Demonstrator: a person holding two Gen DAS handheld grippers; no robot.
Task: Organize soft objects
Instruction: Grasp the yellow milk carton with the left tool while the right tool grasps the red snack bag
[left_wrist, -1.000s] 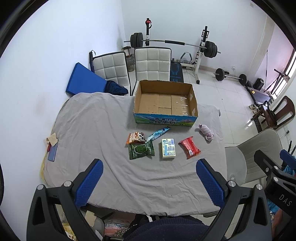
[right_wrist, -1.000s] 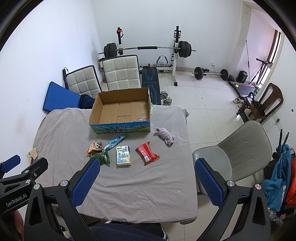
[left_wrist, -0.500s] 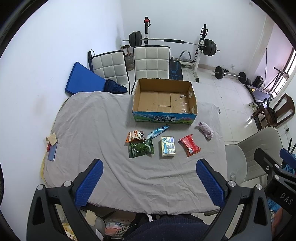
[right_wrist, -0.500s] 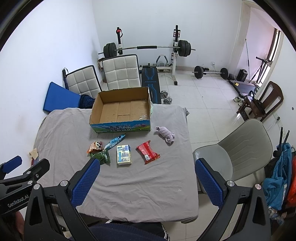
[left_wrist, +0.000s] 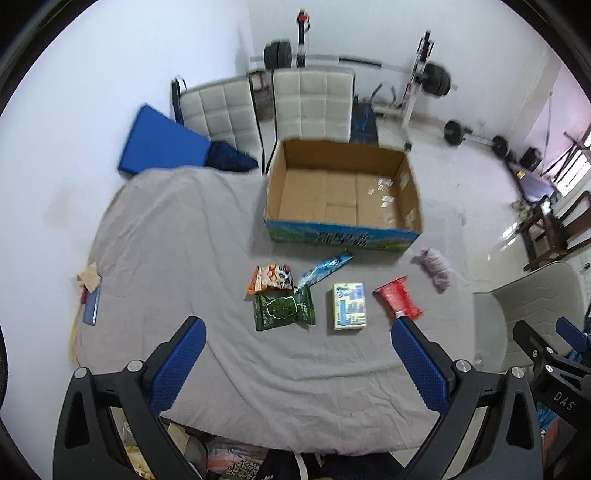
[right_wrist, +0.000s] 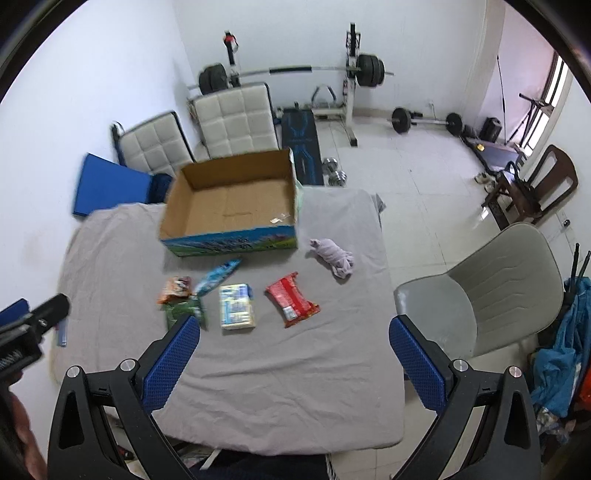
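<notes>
Left gripper (left_wrist: 297, 334) and right gripper (right_wrist: 293, 334) both spread wide, empty, above the table's near edge. Snack packets (left_wrist: 283, 312), red pack (right_wrist: 291, 300), lilac cloth (right_wrist: 337, 257) ahead; cardboard box (left_wrist: 341, 236) beyond them.

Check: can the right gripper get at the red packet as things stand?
Probably yes. The right gripper is open and holds nothing; the red packet lies flat on the grey cloth, apart from the neighbouring packs.

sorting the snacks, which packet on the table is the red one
The red packet at the right end of the row, right of the yellow pack; the others are green, orange and blue.
</notes>
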